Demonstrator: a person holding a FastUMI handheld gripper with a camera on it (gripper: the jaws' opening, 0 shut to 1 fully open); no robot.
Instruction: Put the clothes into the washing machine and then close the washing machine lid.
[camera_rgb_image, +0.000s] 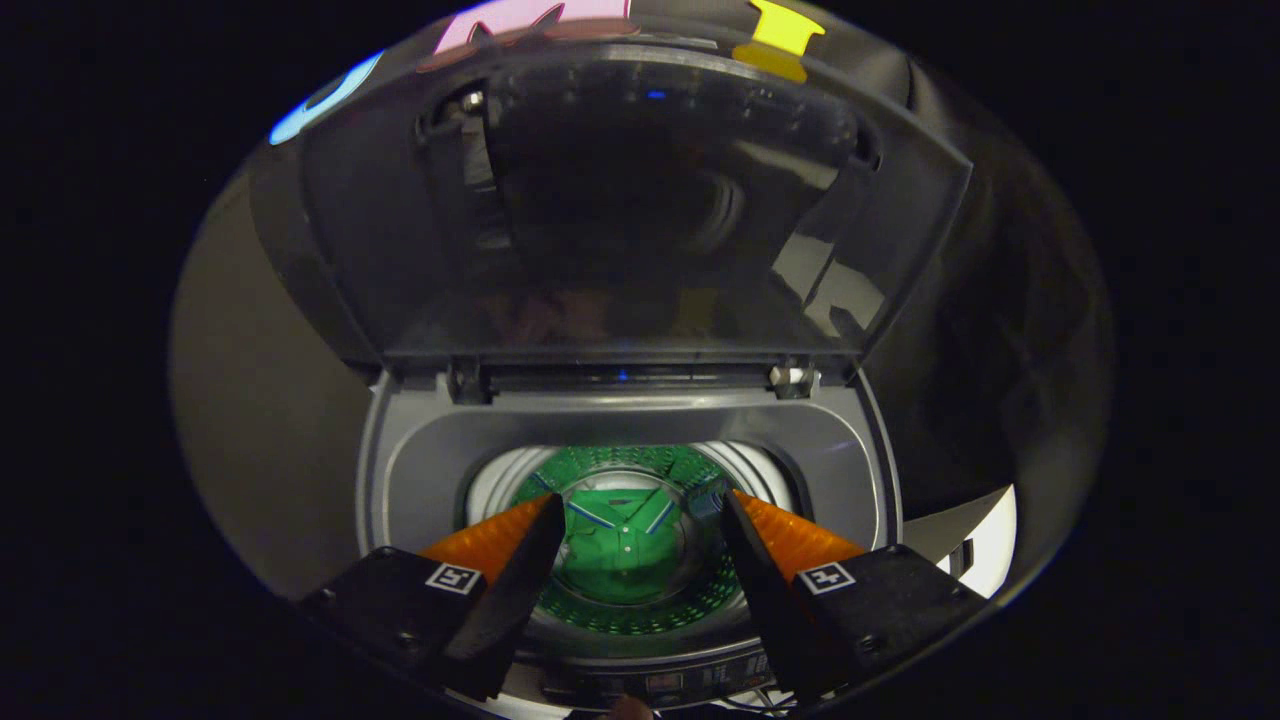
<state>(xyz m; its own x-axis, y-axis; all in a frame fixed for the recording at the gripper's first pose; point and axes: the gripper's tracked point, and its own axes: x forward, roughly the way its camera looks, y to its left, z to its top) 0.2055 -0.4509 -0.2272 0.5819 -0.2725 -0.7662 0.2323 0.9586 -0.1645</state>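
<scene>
A grey top-loading washing machine (420, 470) stands below and ahead of me with its drum open. Its dark see-through lid (640, 210) is raised upright on the rear hinges (790, 377). A green shirt with white-edged collar (620, 540) lies at the bottom of the drum. My gripper (640, 505) hovers over the drum mouth, open, with nothing between its fingers; the shirt shows through the gap, well below the tips.
The control strip (660, 685) runs along the machine's front edge, just under the fingers. A grey wall panel (260, 420) stands left of the machine. A white surface (985, 540) shows past its right side.
</scene>
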